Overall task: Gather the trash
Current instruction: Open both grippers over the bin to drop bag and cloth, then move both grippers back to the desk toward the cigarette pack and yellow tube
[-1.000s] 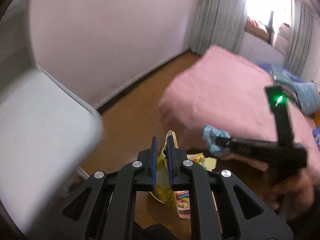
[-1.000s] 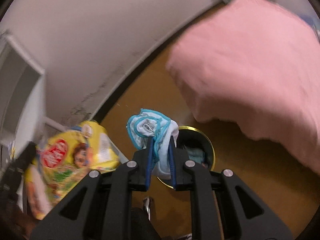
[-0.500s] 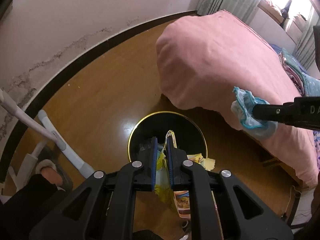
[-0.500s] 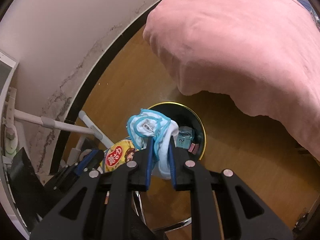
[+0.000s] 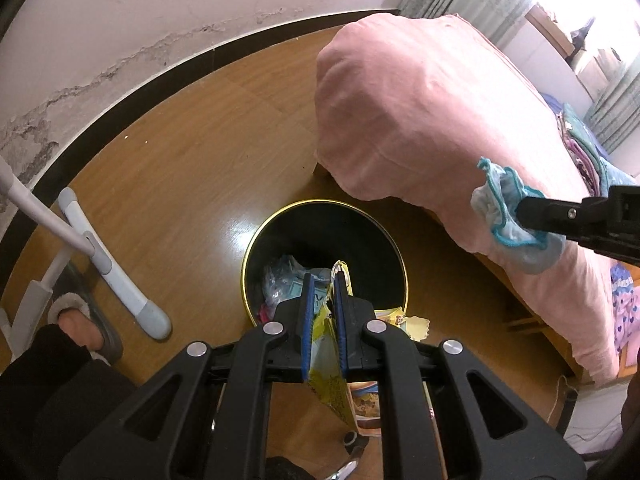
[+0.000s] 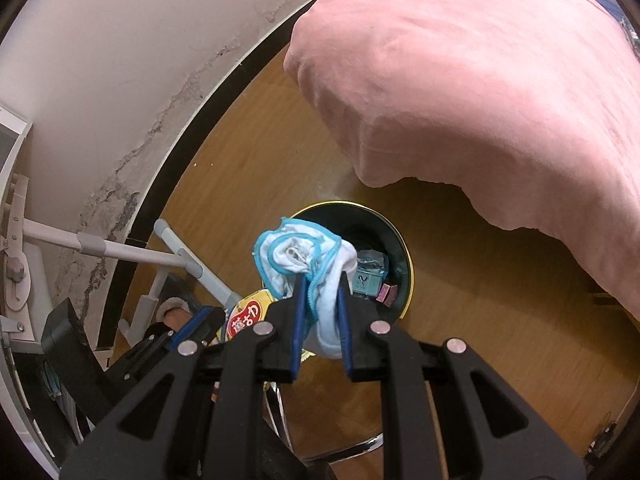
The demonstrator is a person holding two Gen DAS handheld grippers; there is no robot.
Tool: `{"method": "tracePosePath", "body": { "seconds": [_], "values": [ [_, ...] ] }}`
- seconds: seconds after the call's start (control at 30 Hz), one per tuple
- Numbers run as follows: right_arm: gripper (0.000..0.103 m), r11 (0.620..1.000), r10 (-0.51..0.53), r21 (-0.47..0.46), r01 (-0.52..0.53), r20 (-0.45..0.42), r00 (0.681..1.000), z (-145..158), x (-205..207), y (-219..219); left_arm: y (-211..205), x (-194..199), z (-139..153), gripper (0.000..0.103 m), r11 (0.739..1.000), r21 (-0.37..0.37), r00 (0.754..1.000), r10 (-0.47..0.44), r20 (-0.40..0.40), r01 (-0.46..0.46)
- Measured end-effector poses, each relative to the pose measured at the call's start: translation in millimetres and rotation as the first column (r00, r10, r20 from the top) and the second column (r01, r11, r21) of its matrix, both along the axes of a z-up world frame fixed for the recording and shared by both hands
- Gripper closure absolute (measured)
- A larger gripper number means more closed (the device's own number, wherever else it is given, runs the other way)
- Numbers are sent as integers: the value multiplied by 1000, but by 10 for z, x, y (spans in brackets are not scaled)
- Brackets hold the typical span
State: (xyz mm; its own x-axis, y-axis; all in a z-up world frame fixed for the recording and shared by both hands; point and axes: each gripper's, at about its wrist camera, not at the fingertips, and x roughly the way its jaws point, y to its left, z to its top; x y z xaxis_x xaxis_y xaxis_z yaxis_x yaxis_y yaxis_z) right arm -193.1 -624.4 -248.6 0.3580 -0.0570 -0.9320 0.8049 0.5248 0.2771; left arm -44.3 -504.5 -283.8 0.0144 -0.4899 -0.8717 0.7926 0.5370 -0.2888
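The black bin [image 5: 325, 258] with the gold rim stood on the wooden floor [image 5: 180, 184], just off the corner of the pink bed cover [image 5: 420, 112], and everything else is placed from it here. It already had scraps in it, among them a pale blue box [image 6: 370, 276] and crumpled clear plastic [image 5: 280, 276].

The left gripper [image 5: 322, 312] was clamped shut on a yellow snack wrapper [image 5: 326, 356]. It pointed steeply down, with its tips over the near part of the bin's mouth. The wrapper's long axis ran back along the fingers, so much of it hung on the near side of the rim, over the floor rather than over the opening.

The right gripper [image 6: 320, 320] was closed on a wad of white cloth with blue edging [image 6: 304, 264]. In the left wrist view the wad sat up and to the right of the bin, in front of the bed cover; whether it was over the opening could not be told, since from its own camera it merely lined up with the bin's near left rim.

By this reading the left gripper was the nearer to a clean drop. It probably needed a small push toward the bin's far side so that the wrapper's tail would clear the rim. The cloth looked light and likely to cling to the pads.

A foot in a grey slipper [image 5: 80, 320] and a white frame leg [image 5: 108, 264] lay left of the bin.
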Motion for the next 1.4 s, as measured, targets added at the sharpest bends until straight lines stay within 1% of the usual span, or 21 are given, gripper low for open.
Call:
{"method": "tracePosePath", "body": {
  "seconds": [0.13, 0.17, 0.2, 0.27, 0.37, 0.47, 0.57, 0.63, 0.67, 0.7, 0.77, 0.87, 1.03, 1.1, 1.13, 1.17, 1.2, 1.27, 1.3, 1.37, 1.4],
  "values": [
    [86, 1000, 0, -10, 0, 17, 1000, 29, -3, 8, -2, 2, 8, 94, 1000, 0, 1000, 2, -4, -2],
    [79, 1000, -1, -10, 1, 17, 1000, 32, -2, 6, -7, 7, 8, 94, 1000, 2, 1000, 6, -5, -6],
    [75, 1000, -6, -11, 6, 19, 1000, 42, -8, 3, -6, 12, 3, 94, 1000, 5, 1000, 8, -8, -8],
    [61, 1000, -16, -17, 17, 36, 999, 71, -33, -2, -4, 19, -5, 94, 1000, 9, 1000, 11, -15, -11],
    [51, 999, -21, -28, 22, 43, 999, 101, -44, 3, -6, 10, -8, 94, 1000, 9, 1000, 6, -18, -6],
    [45, 999, -14, -32, 15, 43, 999, 107, -29, 4, -16, -13, -13, 93, 1000, 10, 1000, -7, -17, 8],
    [41, 999, -15, -41, 17, 46, 999, 127, -33, 4, -36, -32, -38, 91, 1000, 21, 1000, -19, -22, 19],
    [40, 999, -16, -44, 18, 47, 999, 136, -33, 9, -49, -35, -46, 79, 1000, 23, 1000, -20, -22, 21],
    [39, 999, -16, -44, 18, 49, 999, 139, -36, 9, -45, -38, -37, 60, 1000, 18, 1000, -20, -22, 20],
    [39, 999, -16, -44, 18, 49, 999, 139, -38, 11, -51, -39, -27, 47, 1000, 11, 1000, -16, -19, 17],
    [39, 999, -15, -46, 18, 49, 999, 143, -39, 10, -42, -50, 0, 45, 1000, -6, 1000, -16, -13, 16],
    [37, 998, -15, -53, 18, 50, 999, 150, -40, 8, -42, -78, 0, 43, 1000, -5, 1000, -28, -9, 28],
    [33, 996, -17, -88, 22, 50, 999, 210, -33, 20, 6, -85, 91, 31, 999, -28, 1000, -14, 11, 15],
    [31, 992, -27, -124, 35, 67, 997, 308, -65, 15, 65, -126, 230, 24, 999, -41, 999, -12, 46, 13],
    [28, 987, -33, -152, 45, 78, 996, 376, -89, 17, 107, -165, 344, 20, 999, -47, 997, -17, 70, 20],
    [24, 981, -40, -183, 56, 88, 995, 455, -114, 26, 163, -224, 511, 16, 997, -63, 994, -33, 101, 40],
    [22, 973, -45, -221, 66, 100, 994, 547, -144, 44, 220, -276, 677, 13, 995, -81, 990, -54, 130, 65],
    [19, 957, -44, -281, 75, 118, 992, 707, -181, 87, 315, -364, 996, 11, 988, -107, 976, -90, 198, 113],
    [19, 949, -34, -306, 72, 127, 991, 793, -183, 138, 410, -422, 1223, 11, 982, -115, 960, -115, 254, 149],
    [19, 940, -3, -337, 52, 144, 990, 958, -148, 264, 693, -501, 1711, 10, 968, -118, 914, -164, 372, 222],
    [19, 940, 16, -340, 38, 155, 988, 1020, -122, 324, 811, -496, 1871, 9, 965, -118, 897, -167, 408, 233]
  ]
}}
